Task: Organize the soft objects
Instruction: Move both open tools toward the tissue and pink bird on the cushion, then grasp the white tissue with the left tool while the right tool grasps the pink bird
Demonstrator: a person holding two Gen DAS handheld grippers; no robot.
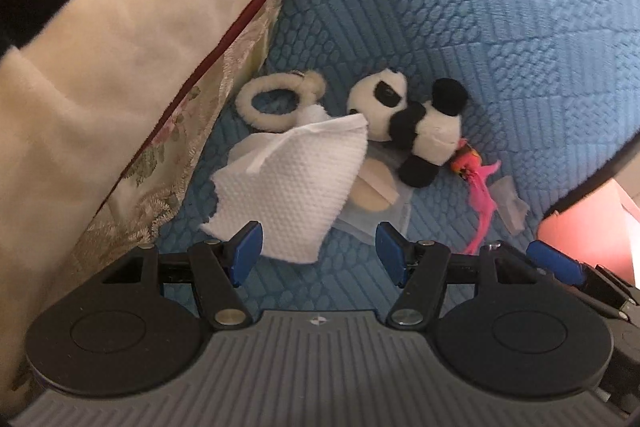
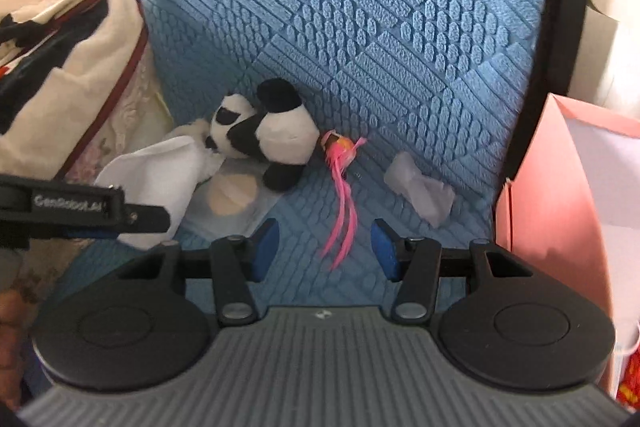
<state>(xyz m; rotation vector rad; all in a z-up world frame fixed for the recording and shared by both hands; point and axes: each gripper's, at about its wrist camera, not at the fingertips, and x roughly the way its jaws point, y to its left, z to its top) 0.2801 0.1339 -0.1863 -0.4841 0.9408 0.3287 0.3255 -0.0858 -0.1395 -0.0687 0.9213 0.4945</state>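
A black-and-white panda plush (image 1: 412, 125) (image 2: 268, 133) lies on the blue textured cushion (image 1: 460, 7) (image 2: 380, 27). A white cloth (image 1: 288, 183) (image 2: 156, 179) lies left of it, partly over a round beige pad in clear wrap (image 1: 374, 191) (image 2: 232, 193). A fluffy cream ring (image 1: 272, 99) lies behind the cloth. A pink feathered bird toy (image 1: 476, 179) (image 2: 342, 179) lies right of the panda. My left gripper (image 1: 320, 251) is open, just short of the cloth. My right gripper (image 2: 324, 247) is open around the feather tips.
A cream, black and red blanket over a floral pillow (image 1: 120, 67) (image 2: 68, 67) crowds the left. A crumpled clear wrapper (image 2: 420, 187) (image 1: 508, 203) lies to the right. A pink box (image 2: 580, 207) (image 1: 588, 223) stands beyond the cushion's right edge.
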